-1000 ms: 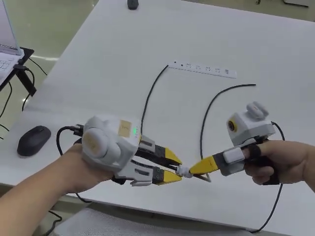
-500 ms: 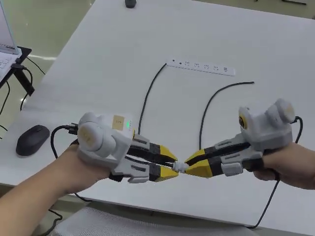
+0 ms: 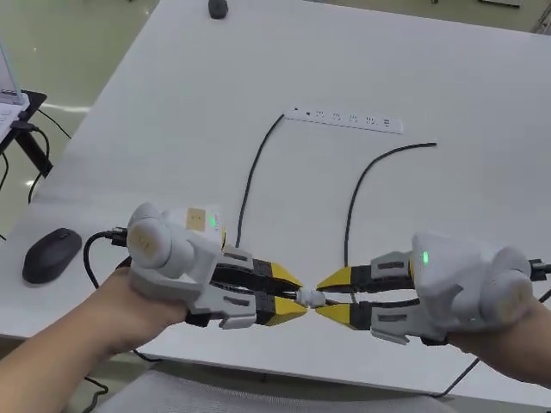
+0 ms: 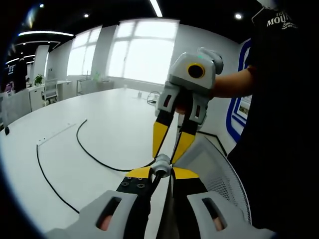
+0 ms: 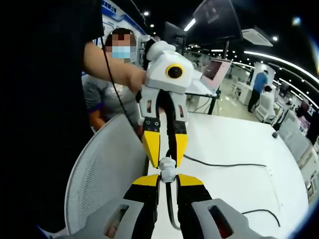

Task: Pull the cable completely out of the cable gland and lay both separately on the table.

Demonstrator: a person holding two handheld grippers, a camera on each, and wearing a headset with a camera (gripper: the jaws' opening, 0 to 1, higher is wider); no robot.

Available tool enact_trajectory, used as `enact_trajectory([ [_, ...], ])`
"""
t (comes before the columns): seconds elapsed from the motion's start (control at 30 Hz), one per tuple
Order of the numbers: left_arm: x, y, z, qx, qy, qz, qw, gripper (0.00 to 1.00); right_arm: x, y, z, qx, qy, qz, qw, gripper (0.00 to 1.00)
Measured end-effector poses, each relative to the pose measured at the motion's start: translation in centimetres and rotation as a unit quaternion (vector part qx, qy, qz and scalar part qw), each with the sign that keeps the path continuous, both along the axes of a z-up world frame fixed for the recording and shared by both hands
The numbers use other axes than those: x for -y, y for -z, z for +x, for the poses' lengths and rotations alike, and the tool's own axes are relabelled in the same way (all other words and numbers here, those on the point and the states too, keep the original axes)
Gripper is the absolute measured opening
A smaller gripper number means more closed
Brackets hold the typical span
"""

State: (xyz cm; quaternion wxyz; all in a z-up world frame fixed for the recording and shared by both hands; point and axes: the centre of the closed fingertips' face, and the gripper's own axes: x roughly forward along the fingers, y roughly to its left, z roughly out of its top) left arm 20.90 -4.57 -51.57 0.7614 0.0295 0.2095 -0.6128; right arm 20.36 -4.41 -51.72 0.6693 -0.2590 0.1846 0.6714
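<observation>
Since a second ago, the right gripper has swung down from its raised, tilted pose and now lies level, nose to nose with the left gripper above the near edge of the table. I see the small white cable gland held between the two sets of yellow tips, off the tabletop.

From the left gripper view, my left jaws are pinched together on the cable gland. From the right gripper view, the right jaws are drawn in on the black cable just where it leaves the gland, and the cable hangs down between them.

From the head view, the cable trails away across the table, its free end lying near the white power strip. At the left edge sits a dark mouse.
</observation>
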Motion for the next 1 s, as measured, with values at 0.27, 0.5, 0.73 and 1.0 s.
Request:
enact_trajectory([
  [0.27,-0.3,-0.4,0.7,0.011,-0.010,-0.007,0.9999,0.15,-0.2,-0.9,1.0,-0.031,0.061,0.023,0.9974,0.11],
  [0.5,-1.1,-1.0,1.2,0.020,-0.021,-0.006,0.9996,0.15,1.7,-2.7,2.9,-0.047,0.199,0.046,0.9778,0.19],
  [0.73,-0.9,-2.1,1.7,0.014,-0.021,-0.017,0.9995,0.15,2.4,-1.0,2.7,-0.008,0.214,-0.004,0.9768,0.14],
  [1.0,0.1,-2.2,1.9,0.014,-0.019,-0.017,0.9996,0.15,1.9,-1.0,3.2,0.036,0.207,-0.015,0.9777,0.12],
])
